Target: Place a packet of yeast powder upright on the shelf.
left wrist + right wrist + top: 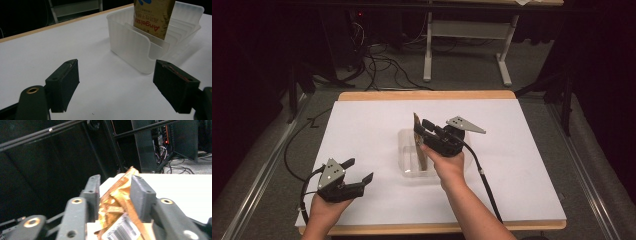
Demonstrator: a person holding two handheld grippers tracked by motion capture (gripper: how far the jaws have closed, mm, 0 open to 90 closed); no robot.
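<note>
White sheeting covers the bench (362, 125), where a clear slotted rack (408, 150) sits mid-surface. Standing in one slot, a gold packet (419, 145) is pinched at its top by the right gripper (424, 127), fingers closed on it. Nearer the front edge, the left gripper (357, 170) hovers with fingers spread wide, empty.

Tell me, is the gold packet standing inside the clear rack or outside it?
Inside. The gold packet stands upright between the dividers of the clear rack, and the right gripper is shut on its top edge.
</note>
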